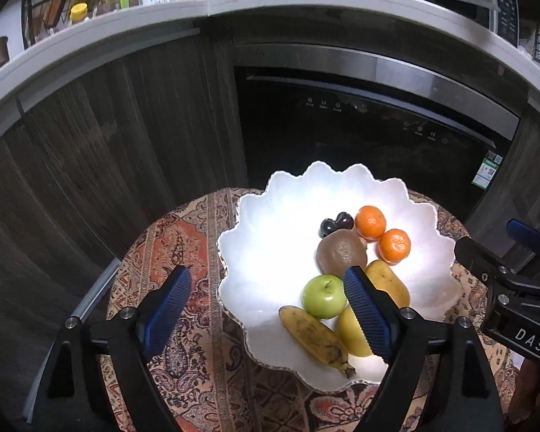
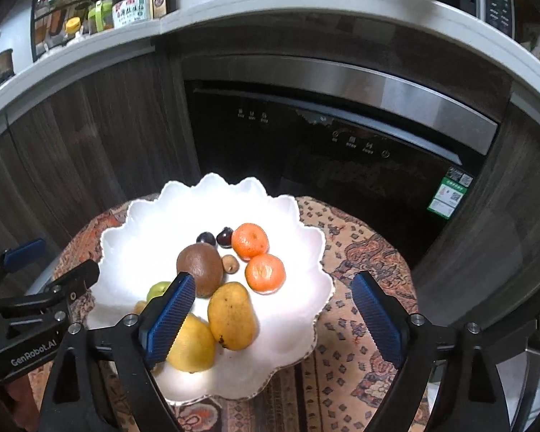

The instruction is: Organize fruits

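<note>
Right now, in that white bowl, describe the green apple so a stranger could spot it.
Find the white scalloped bowl on the patterned cloth. On its near side, the green apple sits just behind the banana, in front of the brown kiwi. It is the only green fruit.

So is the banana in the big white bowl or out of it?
In. The banana lies inside the white bowl near its front rim, beside the green apple. Neither claw holds it.
</note>
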Demonstrator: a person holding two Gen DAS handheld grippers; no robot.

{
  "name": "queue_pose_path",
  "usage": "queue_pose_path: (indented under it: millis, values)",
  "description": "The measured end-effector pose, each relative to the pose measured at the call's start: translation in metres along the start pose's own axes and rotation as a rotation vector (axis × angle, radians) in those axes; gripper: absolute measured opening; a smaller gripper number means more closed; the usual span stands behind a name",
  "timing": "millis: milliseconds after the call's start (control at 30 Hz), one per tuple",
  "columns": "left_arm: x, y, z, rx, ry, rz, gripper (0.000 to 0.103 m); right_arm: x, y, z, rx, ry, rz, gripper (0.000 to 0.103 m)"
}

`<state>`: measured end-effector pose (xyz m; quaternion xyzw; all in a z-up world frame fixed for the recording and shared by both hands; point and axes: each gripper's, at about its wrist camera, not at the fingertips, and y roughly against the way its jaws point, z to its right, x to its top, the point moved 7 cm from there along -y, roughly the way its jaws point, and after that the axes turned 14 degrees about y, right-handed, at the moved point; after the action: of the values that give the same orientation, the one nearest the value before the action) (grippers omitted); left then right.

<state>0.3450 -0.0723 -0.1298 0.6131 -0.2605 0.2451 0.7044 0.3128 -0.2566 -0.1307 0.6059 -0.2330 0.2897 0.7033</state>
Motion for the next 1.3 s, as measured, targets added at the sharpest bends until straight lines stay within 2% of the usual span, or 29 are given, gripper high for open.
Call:
queue_pose_path:
  millis: [733, 1300]
  values:
    - [-0.008, 0.102, -0.005, -0.015, 0.022, 0.084, 0.088, -0.007, 0.1, -0.002, -0.02, -0.015, 0.098, 0.09]
    - [-0.064, 0.149, -0.017, 0.012, 0.022, 0.06, 0.088, -0.05, 0.152, -0.015, -0.035, -0.009, 0.103, 0.09]
